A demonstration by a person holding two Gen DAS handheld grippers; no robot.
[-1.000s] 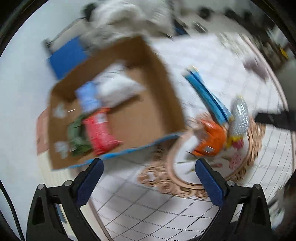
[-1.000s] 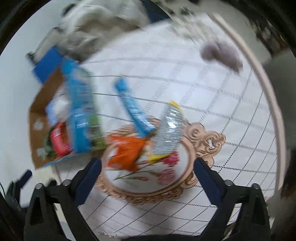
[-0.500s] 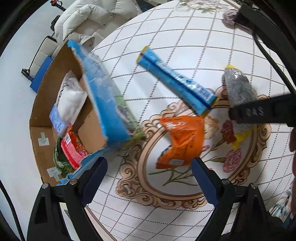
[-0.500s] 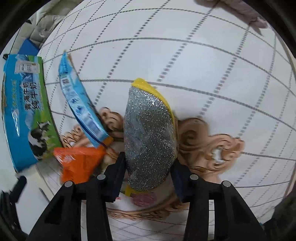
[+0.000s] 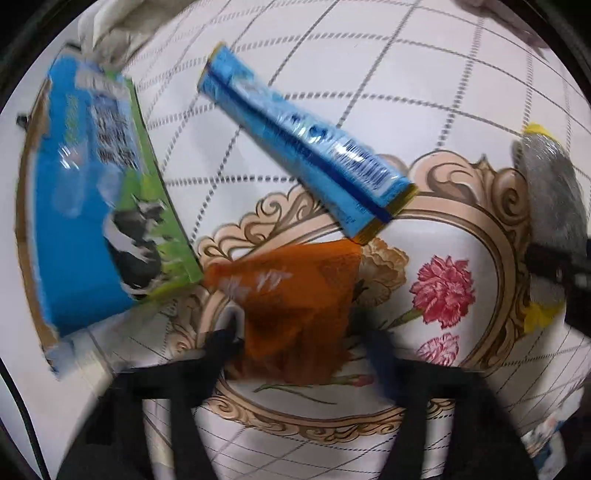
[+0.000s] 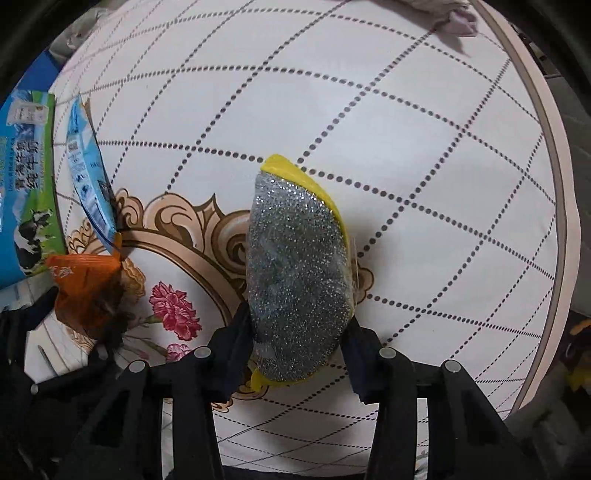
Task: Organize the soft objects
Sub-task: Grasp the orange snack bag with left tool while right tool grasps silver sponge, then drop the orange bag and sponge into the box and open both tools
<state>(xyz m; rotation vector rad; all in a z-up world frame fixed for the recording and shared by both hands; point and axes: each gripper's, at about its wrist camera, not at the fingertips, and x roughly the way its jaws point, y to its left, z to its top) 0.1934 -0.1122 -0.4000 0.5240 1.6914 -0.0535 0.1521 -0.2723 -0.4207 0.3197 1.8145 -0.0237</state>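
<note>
My right gripper (image 6: 299,341) is shut on a glittery silver sponge with a yellow backing (image 6: 295,273), which rests on the round table; the sponge also shows at the right edge of the left wrist view (image 5: 550,206). My left gripper (image 5: 303,345) straddles an orange snack packet (image 5: 295,295), its fingers close against the packet's sides; the view is blurred. The packet also shows in the right wrist view (image 6: 86,291). A long blue packet (image 5: 306,147) lies just beyond it.
A blue and green milk carton box with a cow picture (image 5: 99,192) stands at the left, beside the table edge. The table has a white diamond-patterned cloth (image 6: 406,147) with a floral medallion (image 5: 443,291). A greyish cloth (image 6: 454,18) lies at the far edge.
My left gripper has moved forward and down onto the orange packet and narrowed around it. My right gripper stays closed on the silver sponge, now a little nearer.
</note>
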